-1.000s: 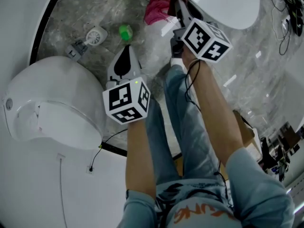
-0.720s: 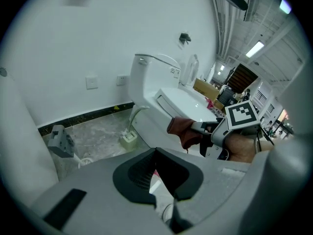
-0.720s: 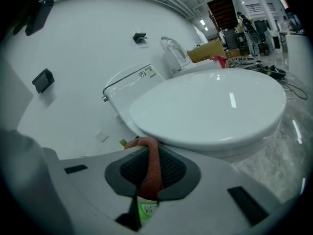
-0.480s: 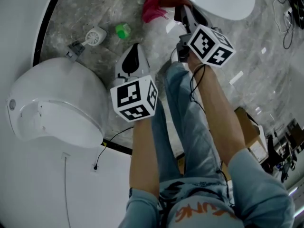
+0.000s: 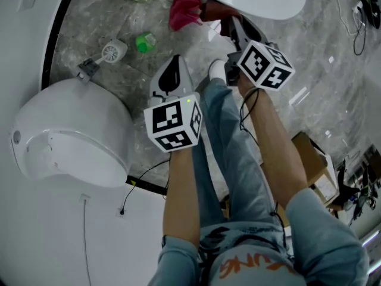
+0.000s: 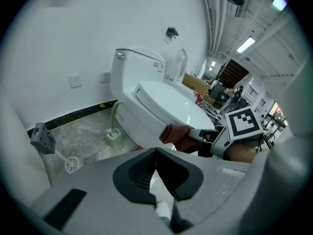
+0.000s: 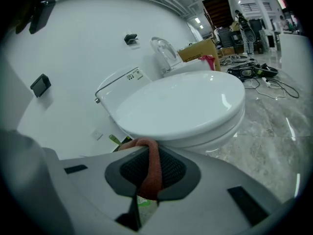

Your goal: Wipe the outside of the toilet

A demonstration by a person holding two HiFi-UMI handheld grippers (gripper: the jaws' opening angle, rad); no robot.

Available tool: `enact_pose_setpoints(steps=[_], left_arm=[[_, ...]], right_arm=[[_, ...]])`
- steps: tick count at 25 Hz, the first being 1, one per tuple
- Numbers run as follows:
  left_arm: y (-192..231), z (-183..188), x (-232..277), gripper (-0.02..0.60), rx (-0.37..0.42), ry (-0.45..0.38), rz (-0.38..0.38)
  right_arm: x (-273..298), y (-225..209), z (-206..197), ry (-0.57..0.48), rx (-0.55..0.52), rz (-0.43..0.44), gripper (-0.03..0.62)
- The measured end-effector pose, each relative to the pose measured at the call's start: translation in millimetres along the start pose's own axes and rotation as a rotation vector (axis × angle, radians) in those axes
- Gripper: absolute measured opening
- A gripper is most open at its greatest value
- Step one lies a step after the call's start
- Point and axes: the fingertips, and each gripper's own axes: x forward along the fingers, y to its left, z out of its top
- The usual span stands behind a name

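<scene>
My left tongs (image 6: 156, 155) are pressed together on nothing, idle above the floor (image 5: 107, 16). My right tongs (image 7: 146, 156) pinch the red cloth (image 7: 152, 175), which lies up against the toilet (image 7: 186, 102) bowl, just under the seat rim. To wipe well, I reckon I should press the cloth flat to the porcelain and sweep round the curve below the rim, pinching firmly so the cloth cannot slip out.
</scene>
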Motion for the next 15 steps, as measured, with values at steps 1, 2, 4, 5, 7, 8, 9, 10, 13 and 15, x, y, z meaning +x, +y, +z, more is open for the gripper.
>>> enact_pose_setpoints(steps=[1,2,4,5,7,8,9,10,13,15], left_arm=[[-4,0,1,-0.002,0.003,0.001,-0.003],[-8,0,3,-0.002,0.006,0.003,-0.007],[-15,-1,6,-0.002,0.016,0.009,-0.015],[-18,-1,8,-0.002,0.021,0.011,-0.018],[-25,-2,12,-0.002,0.031,0.015,-0.023],[-29,-3,13,-0.002,0.034,0.019,-0.026],[-33,-4,15,-0.002,0.038,0.023,-0.03],[-36,-5,16,-0.002,0.043,0.027,-0.034],[-49,-7,21,-0.002,0.058,0.036,-0.045],[-57,-8,25,-0.002,0.068,0.042,-0.054]], right_arm=[[-2,-5,0,0.004,0.002,-0.004,0.041],[-5,-11,-1,0.007,0.004,-0.009,0.041],[-11,-21,2,0.005,0.003,-0.019,0.041],[-13,-25,3,0.004,0.003,-0.023,0.041],[-17,-35,5,0.003,0.006,-0.033,0.041],[-19,-40,5,0.003,0.008,-0.039,0.041],[-21,-45,5,0.006,0.01,-0.046,0.041],[-24,-51,3,0.011,0.013,-0.054,0.041],[-31,-70,1,0.021,0.025,-0.078,0.041],[-35,-77,7,0.015,0.024,-0.085,0.041]])
